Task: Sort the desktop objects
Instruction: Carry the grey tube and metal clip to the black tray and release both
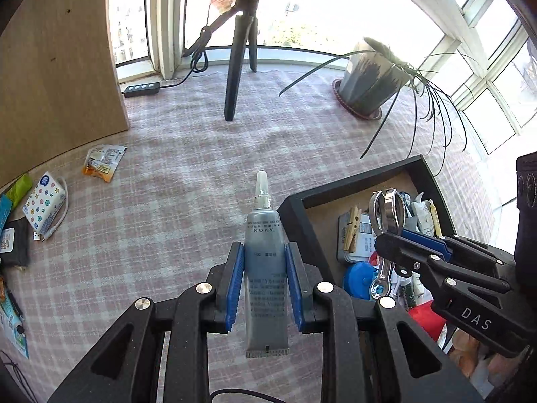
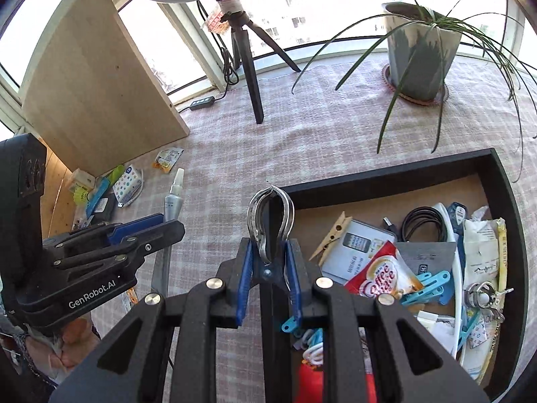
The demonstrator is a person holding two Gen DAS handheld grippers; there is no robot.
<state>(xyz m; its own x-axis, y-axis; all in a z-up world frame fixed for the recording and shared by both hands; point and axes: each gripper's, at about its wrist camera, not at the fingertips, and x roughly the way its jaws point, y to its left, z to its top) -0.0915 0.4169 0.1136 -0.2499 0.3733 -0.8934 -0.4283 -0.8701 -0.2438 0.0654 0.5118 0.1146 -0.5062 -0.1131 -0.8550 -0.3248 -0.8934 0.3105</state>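
The left claw [image 1: 265,282] points forward above the checked surface [image 1: 174,174], its blue pads clamped on a grey tube [image 1: 265,268], nozzle far. To its right, the right claw [image 2: 268,268] grips what looks like a metal clip [image 2: 270,215] over the black tray's [image 2: 386,171] near-left corner.

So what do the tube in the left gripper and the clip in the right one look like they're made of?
The tube in the left gripper looks like soft plastic with a grey metallic sheen: flat crimped end, printed text, translucent cap. The clip in the right gripper looks like bare polished metal, probably steel: thin curved loops with bright reflections.
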